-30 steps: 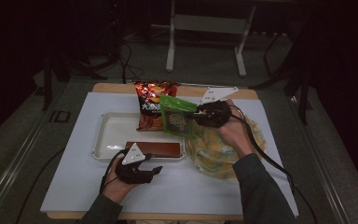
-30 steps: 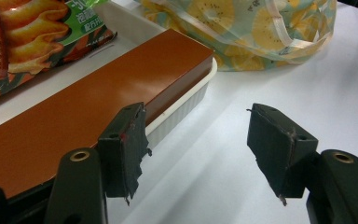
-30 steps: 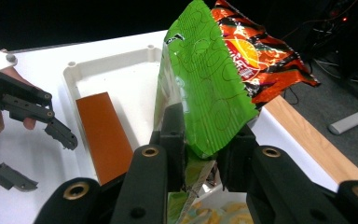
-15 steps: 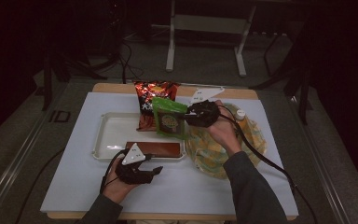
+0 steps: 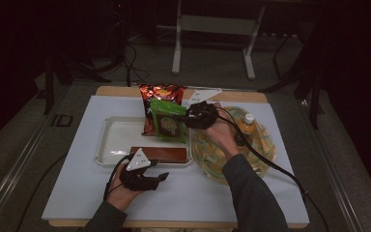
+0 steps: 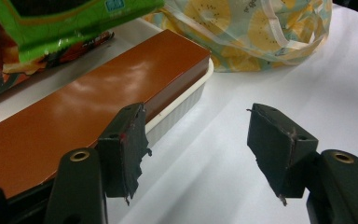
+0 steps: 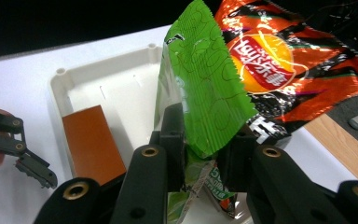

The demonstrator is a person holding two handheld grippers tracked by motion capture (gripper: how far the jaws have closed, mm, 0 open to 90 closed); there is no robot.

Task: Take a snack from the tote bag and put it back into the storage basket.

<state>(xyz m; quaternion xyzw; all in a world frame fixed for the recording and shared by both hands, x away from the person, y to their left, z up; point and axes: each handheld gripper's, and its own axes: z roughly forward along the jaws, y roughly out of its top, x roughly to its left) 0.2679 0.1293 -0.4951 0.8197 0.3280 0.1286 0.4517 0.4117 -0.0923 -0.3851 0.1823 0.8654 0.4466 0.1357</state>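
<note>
Scene: a person at a white table [image 5: 77,203] works two hand-held grippers over a white tray [image 5: 113,140], packing or unpacking snacks.
Thing in hand: a green snack packet [image 5: 168,122], hanging over the tray's right half, in front of the orange crisp bag [image 5: 160,96] that leans at the tray's far edge.
Right gripper [image 7: 204,154]: jaws pressed together on the green snack packet's edge, the foil standing up between them and crumpled below.
Packet's axis: roughly upright in the right gripper view, its serrated seam running top to bottom; in the high view its face tilts toward the person.
Which way to the tray: down and to the left of the right gripper; bare tray floor lies just beside the packet, between the orange crisp bag and the brown box [image 5: 160,154].
Brown box: lies flat along the tray's near edge, long side parallel to that edge.
Left gripper [image 6: 196,140]: jaws spread wide, holding nothing, resting low on the table just beside the tray's near wall and the brown box's end.
Nearer hand: the right, already on the packet; the left sits well apart from it.
Patterned bag [image 5: 261,145]: lies right of the tray, a bottle [image 5: 248,126] standing in it, under the right forearm.
Likely next: a lowering of the packet onto the bare tray floor, judging by its position.
</note>
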